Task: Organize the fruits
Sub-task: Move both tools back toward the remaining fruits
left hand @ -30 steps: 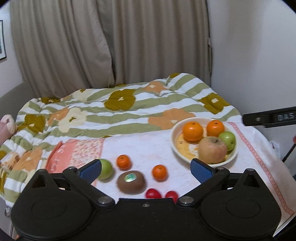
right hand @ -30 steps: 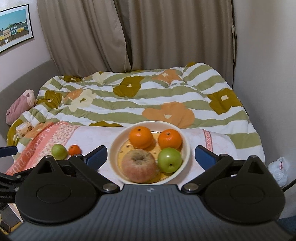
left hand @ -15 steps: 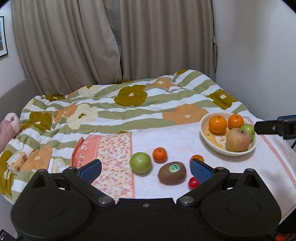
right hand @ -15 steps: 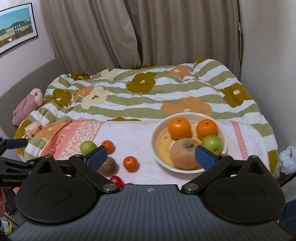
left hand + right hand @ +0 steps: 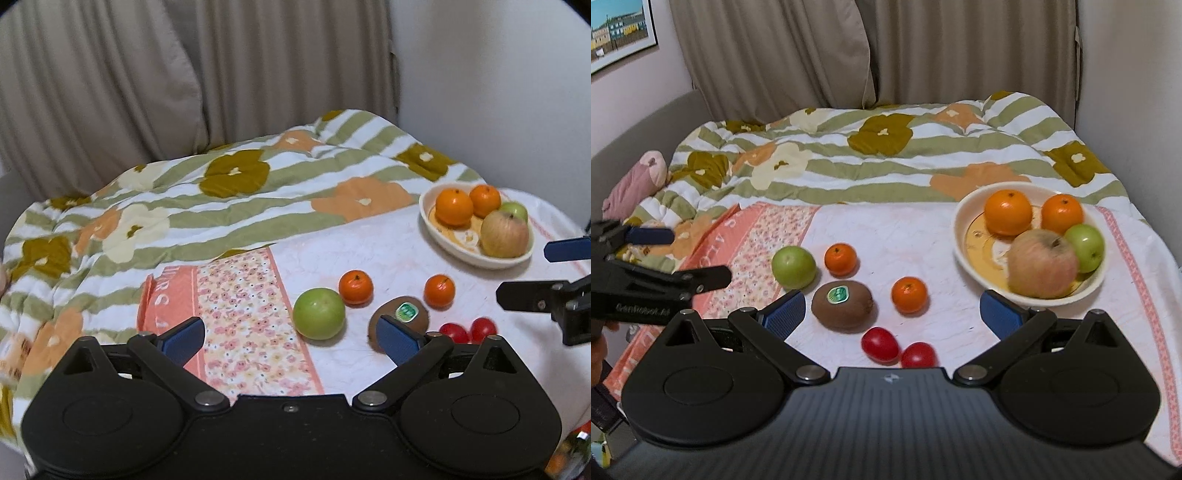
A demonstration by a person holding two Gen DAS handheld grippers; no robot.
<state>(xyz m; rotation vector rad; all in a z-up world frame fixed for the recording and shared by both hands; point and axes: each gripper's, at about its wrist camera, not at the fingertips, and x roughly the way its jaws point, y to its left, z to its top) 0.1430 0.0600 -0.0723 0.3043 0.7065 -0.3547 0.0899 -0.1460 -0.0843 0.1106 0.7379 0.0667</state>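
Bed cloth [image 5: 916, 236]: six loose fruits left of bowl [image 5: 964, 254]; left gripper [image 5: 291, 338] and right gripper [image 5: 892, 310] both wide, empty; straddle kiwi [image 5: 842, 304] squarely, close gently.

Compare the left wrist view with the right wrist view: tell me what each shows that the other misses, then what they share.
Only the left wrist view shows the right tongs, open, entering from the right edge. Only the right wrist view shows the framed picture, the pink plush toy and the left tongs, open, at the left edge. Both show the bowl of four fruits, the kiwi, the loose green apple, two small oranges and two red tomatoes on the cloth.
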